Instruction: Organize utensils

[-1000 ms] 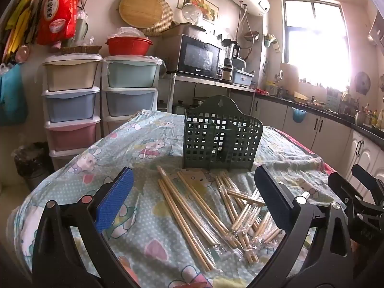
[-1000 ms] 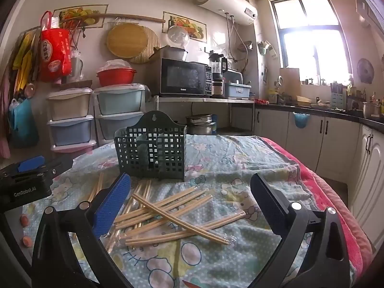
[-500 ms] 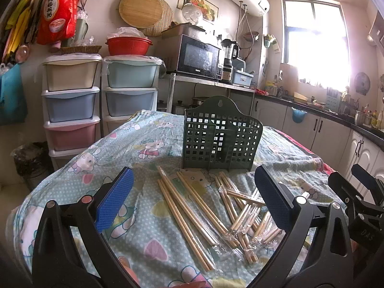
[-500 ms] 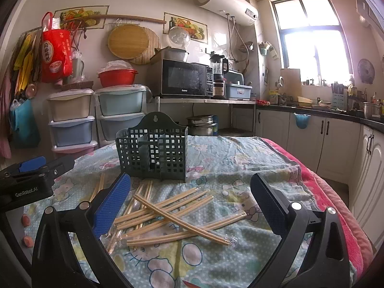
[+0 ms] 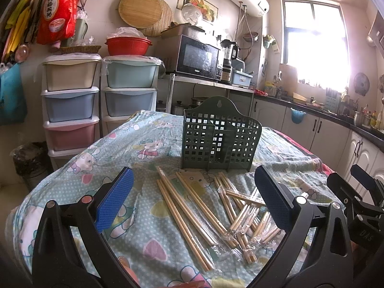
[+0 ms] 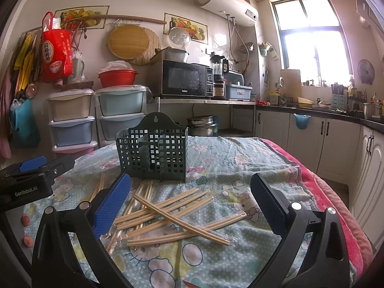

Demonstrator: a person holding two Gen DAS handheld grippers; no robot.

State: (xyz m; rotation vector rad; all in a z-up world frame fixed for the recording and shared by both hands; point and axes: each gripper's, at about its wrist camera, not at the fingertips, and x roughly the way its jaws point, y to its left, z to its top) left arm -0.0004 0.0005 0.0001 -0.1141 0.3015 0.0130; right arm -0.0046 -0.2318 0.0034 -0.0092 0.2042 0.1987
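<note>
Left gripper: black frame with blue-padded fingers, spread wide and holding nothing; it hovers low over the table, levelled and aimed forward at the holder.
Between the left fingers: the loose pale wooden chopsticks in clear plastic sleeves lie flat on the cloth, fanning from just past the left pad toward the right pad; the longest pairs run diagonally from the near middle up toward the holder.
Beyond the left fingertips: the dark green perforated plastic utensil holder with a hanging tab stands upright on the cloth, ahead of the gap and slightly toward the right finger, apart from the chopstick tips.
Right of the left gripper: in the left wrist view the other gripper's black body shows just beside the right finger.
Table covering: the light blue cartoon-print cloth carries everything.
Right gripper: same black and blue build, fingers released and wide, empty; it hovers low and level, pointing forward.
Between the right fingers: a crossed heap of the sleeved chopsticks lies on the cloth, crowding toward the left pad, a few ends reaching near the right pad.
Beyond the right fingertips: the holder stands ahead of the left finger, its divider visible inside, no chopsticks seen in it.
Right of the right finger: a pink-red blanket edge hangs at the table's side.
</note>
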